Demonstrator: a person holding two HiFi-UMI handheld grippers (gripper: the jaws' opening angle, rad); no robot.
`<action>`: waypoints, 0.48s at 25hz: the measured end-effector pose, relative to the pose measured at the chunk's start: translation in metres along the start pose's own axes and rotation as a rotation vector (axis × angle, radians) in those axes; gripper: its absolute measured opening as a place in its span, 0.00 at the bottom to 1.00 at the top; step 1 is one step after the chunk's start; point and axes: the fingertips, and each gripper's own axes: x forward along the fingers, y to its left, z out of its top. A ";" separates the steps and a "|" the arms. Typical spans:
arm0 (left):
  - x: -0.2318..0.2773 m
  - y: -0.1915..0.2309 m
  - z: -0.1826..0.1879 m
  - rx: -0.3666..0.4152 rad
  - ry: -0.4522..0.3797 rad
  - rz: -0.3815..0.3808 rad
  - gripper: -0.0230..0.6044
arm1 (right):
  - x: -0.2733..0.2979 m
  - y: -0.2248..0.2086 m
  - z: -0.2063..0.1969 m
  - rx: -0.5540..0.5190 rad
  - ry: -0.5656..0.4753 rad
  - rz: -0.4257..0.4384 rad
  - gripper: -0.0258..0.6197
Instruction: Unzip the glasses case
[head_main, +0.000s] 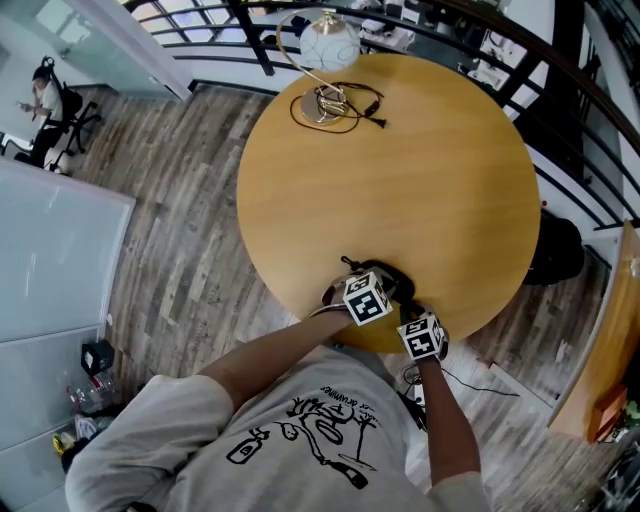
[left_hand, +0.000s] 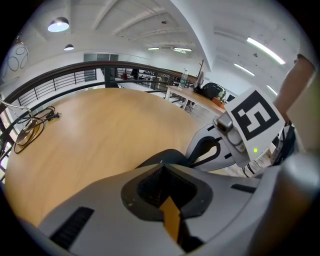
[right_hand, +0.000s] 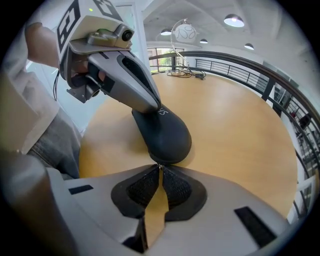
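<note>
Right gripper view shows the black, smooth-skinned oval glasses case (right_hand: 165, 134) lying at the near edge of the round light-wood tabletop (right_hand: 230, 115), touching the tips of the right gripper (right_hand: 159, 169). That gripper's jaws are drawn together on a tiny metallic zip pull (right_hand: 159, 165) at the near end of the case. The left gripper (right_hand: 158, 108) reaches in from the left and meets the far end of the case. In the left gripper view its jaws are likewise closed, with the rim of the case apparently nipped between the tips, though little of that contact can be seen.

The case is judged light, with a semi-rigid shell that should keep its shape but slide readily on the polished wood. A hold at the opposite end is therefore needed while the zip is drawn. The pull is small and easily lost from the pads, so it is best taken squarely at the tips and led along the seam rather than lifted.
</note>
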 end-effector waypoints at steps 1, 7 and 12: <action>0.000 0.000 0.000 -0.002 -0.001 -0.001 0.05 | 0.000 0.001 0.000 0.008 -0.001 0.005 0.09; 0.001 -0.002 -0.002 0.022 0.009 -0.004 0.05 | 0.000 0.002 -0.003 -0.015 0.002 -0.005 0.08; -0.002 -0.002 -0.002 0.049 0.029 -0.006 0.05 | -0.001 -0.001 -0.005 -0.066 0.023 -0.023 0.07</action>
